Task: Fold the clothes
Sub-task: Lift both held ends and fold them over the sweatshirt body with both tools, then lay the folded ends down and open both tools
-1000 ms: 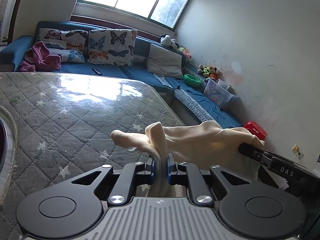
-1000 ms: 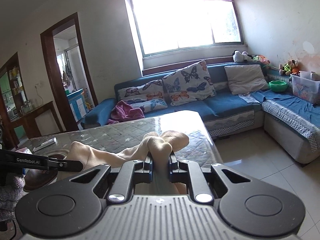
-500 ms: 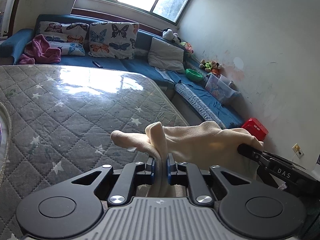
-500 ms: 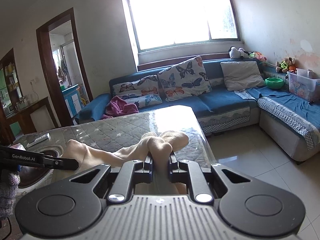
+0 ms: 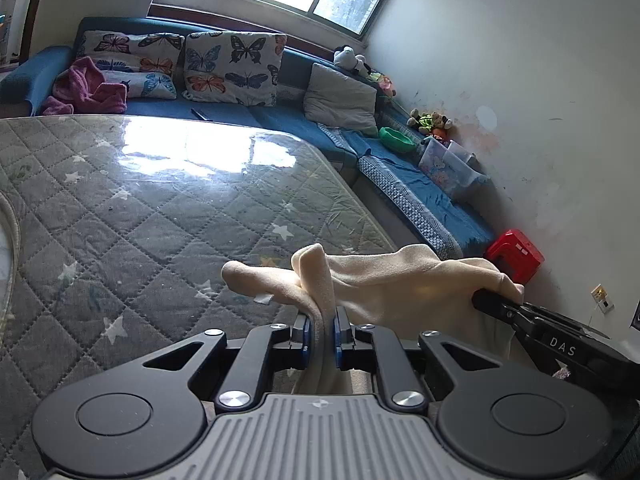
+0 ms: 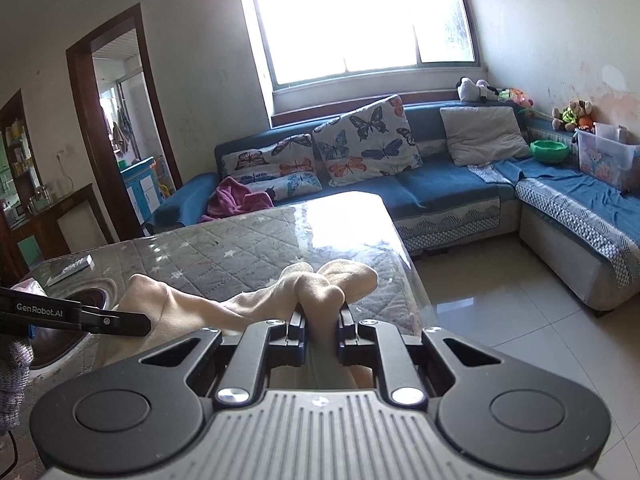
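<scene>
A cream-coloured garment (image 5: 400, 292) hangs stretched between both grippers above the near edge of the quilted grey table (image 5: 160, 208). My left gripper (image 5: 321, 330) is shut on one bunched edge of it. The right gripper (image 6: 321, 328) is shut on the other bunched edge of the garment (image 6: 320, 288). In the left wrist view the right gripper's fingertips (image 5: 500, 308) show at the right, pinching the cloth. In the right wrist view the left gripper's fingers (image 6: 112, 322) reach in from the left over the cloth. The lower part of the garment hangs hidden behind the grippers.
The table (image 6: 248, 248) has a shiny cover with glare. A remote (image 6: 72, 268) and a round dark dish (image 6: 80, 308) lie at its left. A blue corner sofa (image 6: 440, 184) with butterfly cushions stands beyond. A red box (image 5: 516, 252) sits on the tiled floor (image 6: 500, 300).
Both views have shifted slightly, with the table and sofa sitting a little lower in frame. The grip on the cream garment is unchanged on both sides.
</scene>
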Action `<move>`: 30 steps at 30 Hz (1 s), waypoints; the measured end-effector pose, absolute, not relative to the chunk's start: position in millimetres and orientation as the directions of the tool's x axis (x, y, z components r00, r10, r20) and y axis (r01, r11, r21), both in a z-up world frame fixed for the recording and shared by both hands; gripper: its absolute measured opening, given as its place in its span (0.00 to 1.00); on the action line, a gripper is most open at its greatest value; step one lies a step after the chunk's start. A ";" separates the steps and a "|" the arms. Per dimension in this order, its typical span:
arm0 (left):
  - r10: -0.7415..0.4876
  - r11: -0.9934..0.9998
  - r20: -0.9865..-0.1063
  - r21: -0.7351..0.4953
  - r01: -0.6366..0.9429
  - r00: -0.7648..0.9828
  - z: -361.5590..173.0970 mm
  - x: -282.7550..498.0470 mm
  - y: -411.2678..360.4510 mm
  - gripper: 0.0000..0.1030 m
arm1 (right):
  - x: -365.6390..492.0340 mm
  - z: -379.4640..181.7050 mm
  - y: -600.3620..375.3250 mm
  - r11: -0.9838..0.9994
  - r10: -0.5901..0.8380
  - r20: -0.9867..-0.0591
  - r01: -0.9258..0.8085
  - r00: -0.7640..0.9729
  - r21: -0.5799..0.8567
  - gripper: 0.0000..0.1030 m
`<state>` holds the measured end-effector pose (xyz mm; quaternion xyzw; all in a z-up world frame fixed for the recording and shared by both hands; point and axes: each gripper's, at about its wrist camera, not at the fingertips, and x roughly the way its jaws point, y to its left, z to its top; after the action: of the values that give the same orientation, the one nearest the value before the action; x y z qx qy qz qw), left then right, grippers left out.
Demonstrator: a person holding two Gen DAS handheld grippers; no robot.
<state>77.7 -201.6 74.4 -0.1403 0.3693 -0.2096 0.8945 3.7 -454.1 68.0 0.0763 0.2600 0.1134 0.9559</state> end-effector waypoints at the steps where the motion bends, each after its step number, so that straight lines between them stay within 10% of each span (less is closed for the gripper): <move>1: -0.477 0.873 -0.606 -0.406 0.268 0.637 73.0 79.1 -201.2 0.12 | 5.0 66.8 -454.1 0.963 0.255 -0.484 -0.174 0.837 0.207 0.12; 30: -0.418 0.901 -0.695 -0.402 0.166 0.585 34.0 88.2 -184.4 0.12 | 15.0 37.5 -439.5 0.995 0.099 -0.522 -0.083 0.847 0.054 0.42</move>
<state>88.2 -184.4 34.0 -0.1486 0.4242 -0.1663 0.8777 15.0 -439.5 37.5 0.0147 0.2723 0.0472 0.9609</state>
